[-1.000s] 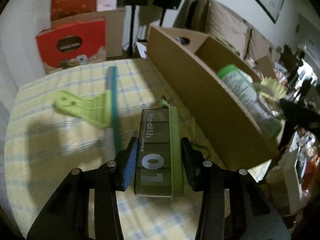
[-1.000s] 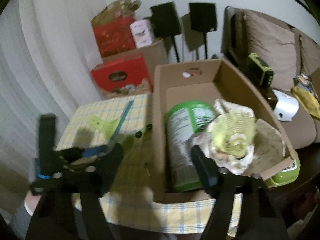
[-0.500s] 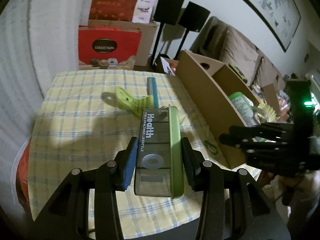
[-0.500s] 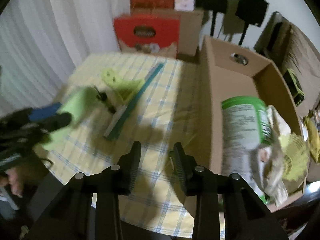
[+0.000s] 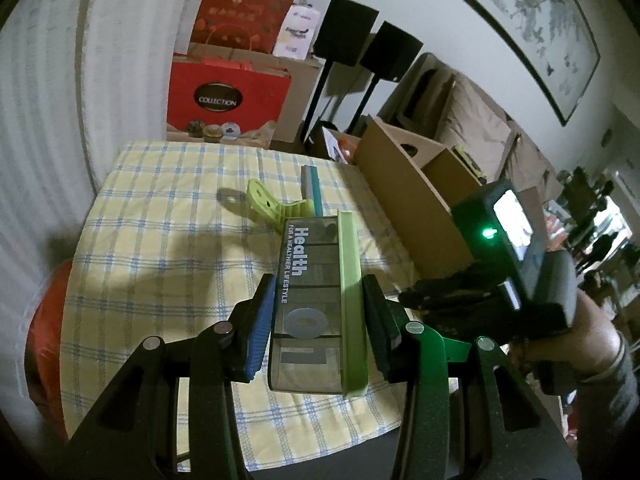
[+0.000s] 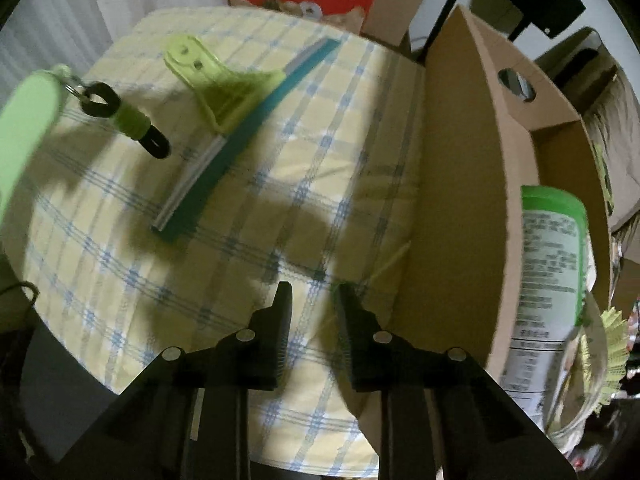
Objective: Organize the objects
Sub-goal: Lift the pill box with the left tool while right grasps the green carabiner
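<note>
Where curtain [image 5: 52, 120] hangs | checked tablecloth [image 5: 168, 248] | speakers [image 5: 346, 36] behind

The left tool [image 5: 318, 322] is tilted down over the near edge of the counter [image 5: 160, 264], its two fingers [image 5: 260, 320] pressed against the sides of a pill case [image 5: 316, 300] that sticks out forward between them. The right tool [image 6: 312, 300] points steeply down at the counter's near right part; its jaws have just been closing, nothing is between them, and only a narrow gap is left. A hand [image 5: 560, 344] in a grey sleeve [image 5: 612, 392] carries it.
</note>
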Tool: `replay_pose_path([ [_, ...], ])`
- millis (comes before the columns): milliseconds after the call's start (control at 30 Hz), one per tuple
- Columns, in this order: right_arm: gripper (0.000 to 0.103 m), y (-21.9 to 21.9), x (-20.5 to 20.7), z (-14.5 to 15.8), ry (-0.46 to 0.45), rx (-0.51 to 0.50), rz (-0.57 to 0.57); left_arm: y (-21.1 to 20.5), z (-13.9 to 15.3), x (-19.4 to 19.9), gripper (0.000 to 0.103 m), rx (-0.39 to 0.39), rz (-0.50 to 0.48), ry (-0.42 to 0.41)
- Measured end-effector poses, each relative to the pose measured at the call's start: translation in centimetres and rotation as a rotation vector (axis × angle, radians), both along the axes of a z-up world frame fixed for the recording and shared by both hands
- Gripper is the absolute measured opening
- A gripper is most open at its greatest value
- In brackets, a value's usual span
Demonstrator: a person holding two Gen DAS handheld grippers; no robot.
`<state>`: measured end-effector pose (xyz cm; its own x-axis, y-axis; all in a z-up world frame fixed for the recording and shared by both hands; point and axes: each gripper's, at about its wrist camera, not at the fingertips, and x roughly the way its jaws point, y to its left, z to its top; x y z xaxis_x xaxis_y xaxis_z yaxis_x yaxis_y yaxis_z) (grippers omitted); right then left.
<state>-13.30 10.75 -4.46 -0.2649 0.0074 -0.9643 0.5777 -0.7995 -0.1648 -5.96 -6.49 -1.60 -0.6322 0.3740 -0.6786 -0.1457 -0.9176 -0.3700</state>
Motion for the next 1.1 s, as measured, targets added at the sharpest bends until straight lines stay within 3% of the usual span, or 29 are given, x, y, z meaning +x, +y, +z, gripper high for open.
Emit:
replay_pose_path([
  [333,0.022,0.1,-1.0,-1.4,-0.032,0.021,-0.046,-0.9,0.0,0.4,0.040,0.032,0.000,0.005],
  [567,0.034,-0.1,-0.8,-1.5,-0.011,0.080,-0.034,-1.3,0.0,0.7,0.040,0.051,0.004,0.009],
  [767,0.037,-0.1,-1.1,-1.6,-0.012,0.102,-0.057,-1.4,0.1,0.9,0.040,0.057,0.001,0.013],
  [900,0.037,0.4,-1.8,-1.7,-0.039,0.072,-0.095,-1.5,0.1,0.9,0.040,0.066,0.004,0.011],
  [1000,0.047,1.0,-2.7,-1.8,-0.110,-0.012,-0.138,-1.5,0.2,1.2,0.040,0.074,0.003,0.015],
  [1100,0.046,0.9,-2.2,-1.0,-0.042,-0.003,-0.109,-1.5,0.5,1.3,0.040,0.079,-0.008,0.024],
])
